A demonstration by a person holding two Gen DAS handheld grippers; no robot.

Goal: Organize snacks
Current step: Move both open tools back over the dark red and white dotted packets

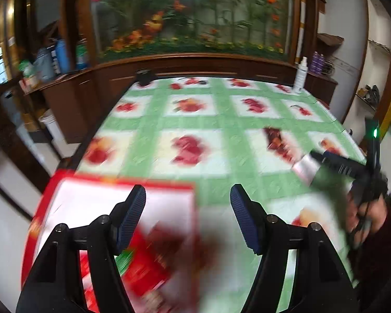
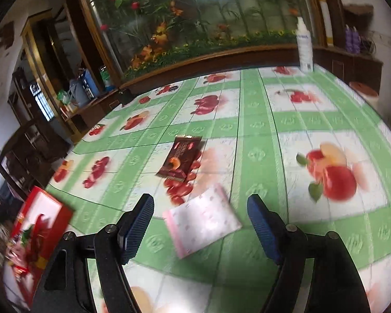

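Both my grippers are released and empty: left gripper (image 1: 187, 217) over the red box (image 1: 112, 203) with snacks inside, right gripper (image 2: 200, 224) above the pink packet (image 2: 203, 224) on the table (image 2: 299, 120), brown packet (image 2: 181, 156) beyond

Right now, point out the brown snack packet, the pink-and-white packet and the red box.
brown snack packet (image 2: 181, 157), right wrist view, middle of its face
pink-and-white packet (image 2: 203, 220), right wrist view, centre
red box (image 1: 104, 203), left wrist view, white inside floor
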